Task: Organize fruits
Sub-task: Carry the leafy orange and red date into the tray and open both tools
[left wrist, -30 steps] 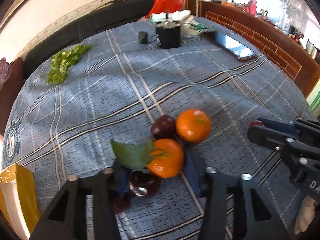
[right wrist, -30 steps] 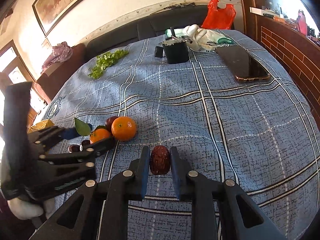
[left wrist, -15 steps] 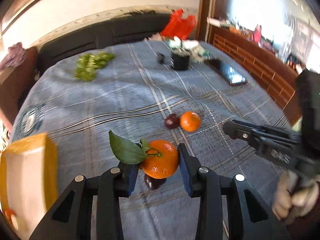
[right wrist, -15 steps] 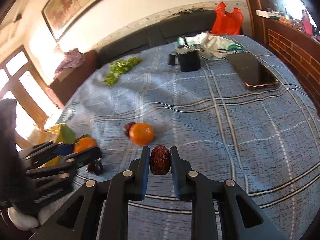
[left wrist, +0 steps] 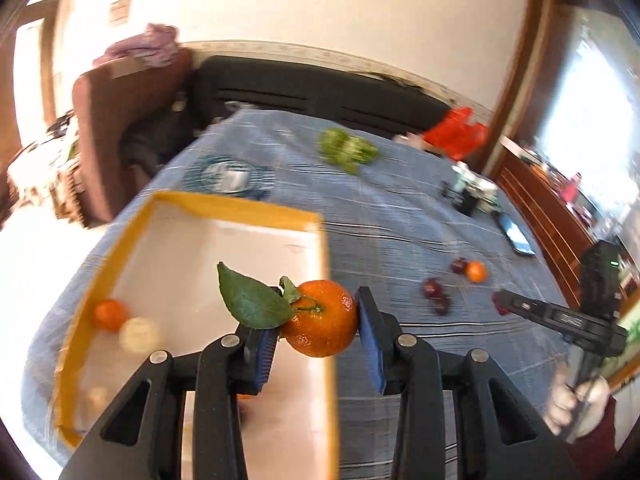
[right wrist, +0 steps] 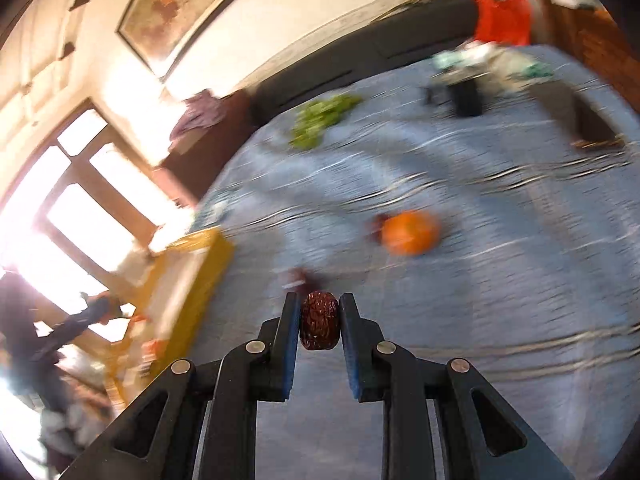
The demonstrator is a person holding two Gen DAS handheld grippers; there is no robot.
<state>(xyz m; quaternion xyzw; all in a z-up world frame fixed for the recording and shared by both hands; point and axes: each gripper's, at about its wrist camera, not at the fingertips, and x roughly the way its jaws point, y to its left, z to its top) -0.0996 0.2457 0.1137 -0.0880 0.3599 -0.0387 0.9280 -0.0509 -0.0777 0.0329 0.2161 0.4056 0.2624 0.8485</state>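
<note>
Leafy tangerine (left wrist: 320, 323) is sitting clamped in left tongs (left wrist: 316, 336) over yellow-rimmed box (left wrist: 224, 204) holding a small orange (left wrist: 109, 314); right tongs (right wrist: 319, 322) are squeezing a red date (right wrist: 319, 325).

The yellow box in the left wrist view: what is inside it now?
Inside the yellow box, a small orange fruit lies by the left wall, with a pale blurred round thing beside it. The left gripper and its leafy tangerine cover part of the floor.

Green leafy bunch (left wrist: 347, 151) lying on blue plaid tablecloth (left wrist: 400, 216); red plastic bag (left wrist: 456, 132) sitting at far edge, phone (left wrist: 516, 236) and black container (left wrist: 466, 200) resting nearby, dark sofa (left wrist: 320, 92) behind.
</note>
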